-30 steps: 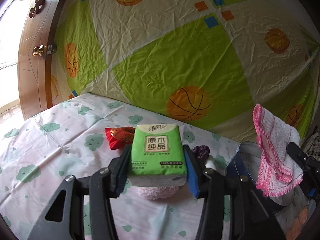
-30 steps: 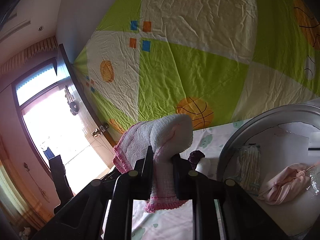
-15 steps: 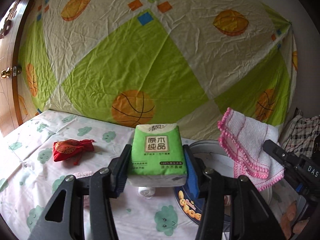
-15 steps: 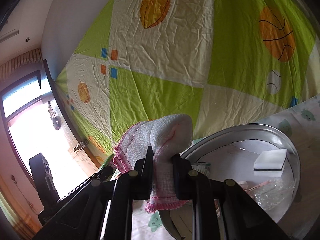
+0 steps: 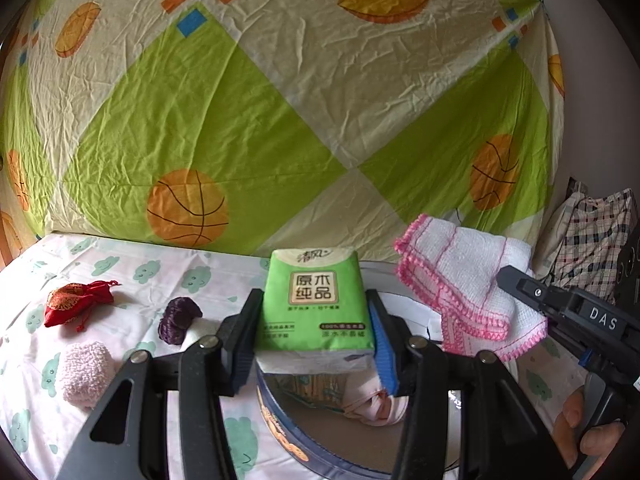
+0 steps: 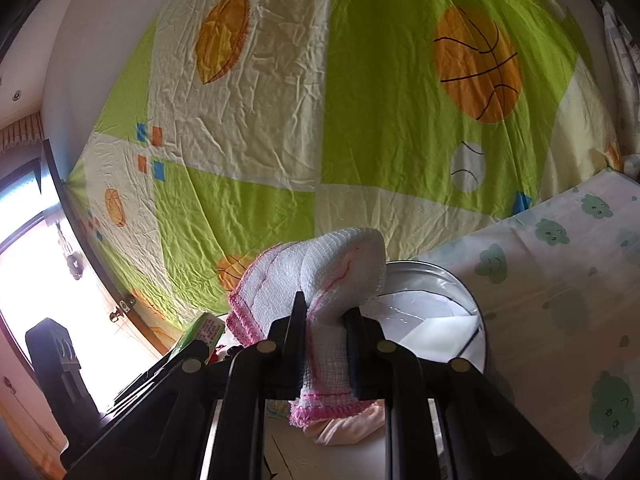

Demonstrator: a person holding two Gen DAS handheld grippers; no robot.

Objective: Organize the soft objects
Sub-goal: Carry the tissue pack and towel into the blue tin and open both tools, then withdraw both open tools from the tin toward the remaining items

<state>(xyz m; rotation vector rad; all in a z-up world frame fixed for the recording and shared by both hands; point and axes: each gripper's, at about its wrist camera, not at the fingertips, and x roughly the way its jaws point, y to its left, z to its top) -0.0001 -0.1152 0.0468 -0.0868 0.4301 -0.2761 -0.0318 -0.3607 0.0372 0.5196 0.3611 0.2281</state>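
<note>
My left gripper is shut on a green tissue pack, held above the near rim of a round blue tin. My right gripper is shut on a white cloth with pink edging, hanging over the same tin; the cloth and right gripper also show at the right of the left wrist view. Inside the tin lie a pale pink bundle and a white block. On the table rest a red pouch, a purple yarn ball and a fluffy pink piece.
A cloud-print cloth covers the table. A green and cream sheet with basketballs hangs behind it. A checked bag sits at the far right. A person's fingers hold the right gripper's handle. A door and bright window lie left.
Both grippers have swung to the right with their loads, from over the table to over the tin. The red pouch and yarn now lie to the left of the left gripper.
</note>
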